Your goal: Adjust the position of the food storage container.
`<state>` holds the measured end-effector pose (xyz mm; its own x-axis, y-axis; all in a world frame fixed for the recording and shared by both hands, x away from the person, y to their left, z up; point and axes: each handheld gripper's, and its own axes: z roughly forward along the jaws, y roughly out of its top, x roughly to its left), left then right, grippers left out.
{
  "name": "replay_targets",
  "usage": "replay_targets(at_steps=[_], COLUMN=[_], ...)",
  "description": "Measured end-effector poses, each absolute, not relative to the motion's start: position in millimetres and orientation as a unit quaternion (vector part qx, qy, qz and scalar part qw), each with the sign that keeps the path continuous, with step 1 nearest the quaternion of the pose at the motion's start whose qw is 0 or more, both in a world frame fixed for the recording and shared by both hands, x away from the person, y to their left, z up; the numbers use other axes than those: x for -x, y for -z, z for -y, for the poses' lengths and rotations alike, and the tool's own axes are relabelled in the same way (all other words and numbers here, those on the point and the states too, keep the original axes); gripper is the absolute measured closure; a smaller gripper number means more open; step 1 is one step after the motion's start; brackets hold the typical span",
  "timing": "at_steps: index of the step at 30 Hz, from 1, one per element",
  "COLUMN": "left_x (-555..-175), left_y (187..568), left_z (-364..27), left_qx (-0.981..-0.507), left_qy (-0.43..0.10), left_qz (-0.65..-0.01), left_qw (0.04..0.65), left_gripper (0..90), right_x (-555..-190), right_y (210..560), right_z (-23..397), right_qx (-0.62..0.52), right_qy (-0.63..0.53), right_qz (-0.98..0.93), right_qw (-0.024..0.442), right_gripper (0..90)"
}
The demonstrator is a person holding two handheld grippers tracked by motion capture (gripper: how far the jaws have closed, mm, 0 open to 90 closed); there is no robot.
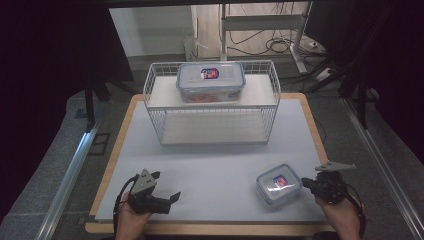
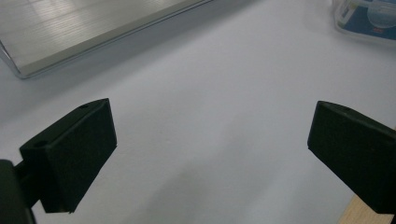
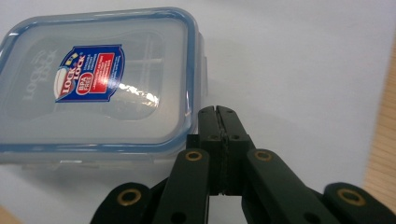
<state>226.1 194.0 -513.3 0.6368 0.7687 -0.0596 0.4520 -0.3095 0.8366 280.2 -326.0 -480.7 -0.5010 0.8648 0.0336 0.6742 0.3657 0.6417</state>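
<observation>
A small clear lidded box with a blue rim and a blue-red label (image 1: 278, 184) (image 3: 98, 84) lies on the pale mat at the front right. My right gripper (image 1: 305, 183) (image 3: 218, 113) is shut with nothing between its pads. Its tips rest just off the box's right side; I cannot tell whether they touch it. My left gripper (image 1: 166, 186) (image 2: 210, 144) hovers at the front left, jaws wide open over bare mat. The small box's corner (image 2: 366, 18) shows far off in the left gripper view. A larger box of the same kind (image 1: 210, 80) sits on the wire rack's top shelf.
The white wire rack (image 1: 155, 115) stands at the middle back of the mat, its lower shelf board (image 1: 212, 131) (image 2: 70, 32) bare. The wooden table edge (image 1: 210, 229) runs along the front. Metal rails flank the table on both sides.
</observation>
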Motion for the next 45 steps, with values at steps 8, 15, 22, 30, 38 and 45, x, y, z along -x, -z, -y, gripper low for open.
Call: replay_targets(at_steps=[8,15,22,30,38,45], left_x=[-226,-227,-228,-228,-229,-230], left_y=[514,514,515,516,517,517], left_z=[-192,-190,-187,-183,-183,-182], left_qx=[-0.793,-0.796,-0.801,-0.807,-0.807,-0.807], left_qy=[-0.176,-0.173,-0.168,-0.164,-0.162,-0.161], left_qz=[-0.383,-0.381,-0.378,-0.376,-0.377,-0.379], left_qw=[0.44,0.437,0.433,0.425,0.424,0.424], left_gripper=[1.4,1.5,1.8,2.6,2.8,2.8], right_x=[-266,-259,-259,-262,-265,-267], right_y=[482,482,483,483,486,488], right_z=[308,290,272,253,228,200], right_qx=[-0.449,-0.427,-0.401,-0.382,-0.357,-0.328], right_qy=[-0.307,-0.311,-0.317,-0.322,-0.332,-0.339], right_qz=[-0.827,-0.841,-0.854,-0.862,-0.87,-0.879], right_qw=[0.138,0.118,0.097,0.085,0.071,0.067], right_gripper=[90.0,90.0,90.0,90.0,90.0,90.0])
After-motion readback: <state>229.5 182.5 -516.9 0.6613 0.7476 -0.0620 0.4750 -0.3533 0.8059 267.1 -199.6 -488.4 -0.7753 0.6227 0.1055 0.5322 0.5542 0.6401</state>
